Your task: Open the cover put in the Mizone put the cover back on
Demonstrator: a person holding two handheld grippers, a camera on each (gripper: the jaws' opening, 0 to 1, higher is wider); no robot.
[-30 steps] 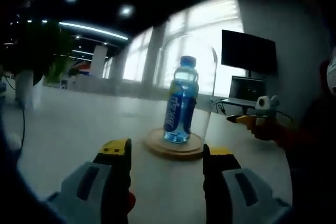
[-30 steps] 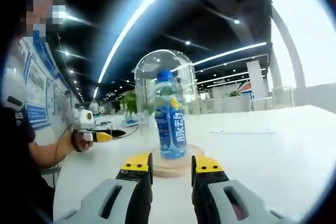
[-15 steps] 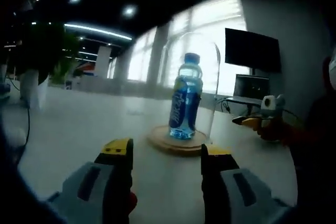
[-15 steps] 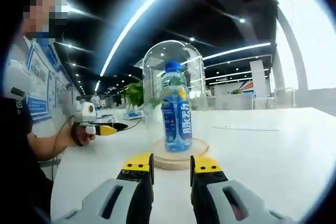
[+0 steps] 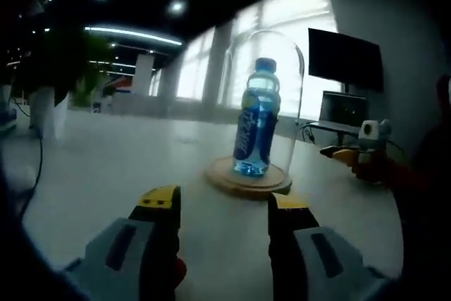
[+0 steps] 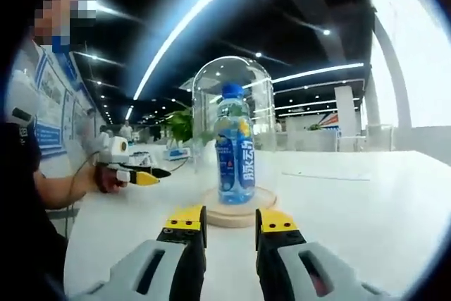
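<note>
Mizone bottle (image 5: pixel 256 119): stood upright on a round wooden base (image 5: pixel 248 177), ahead of the left jaws and slightly right of their gap; in the right gripper view, straight ahead of the jaws, just above their gap.
Cover (image 6: pixel 234 82): a clear glass dome, sat over the bottle on the base, rim down.
Left gripper (image 5: pixel 223 204): jaws stood wide apart, holding nothing, short of the base.
Right gripper (image 6: pixel 230 218): jaws stood narrowly parted, empty, tips near the base's front edge.
Table (image 6: pixel 366 202): white, carried the base.
Background: a dark monitor (image 5: pixel 345 60) beyond the dome, right of the left jaws.
</note>
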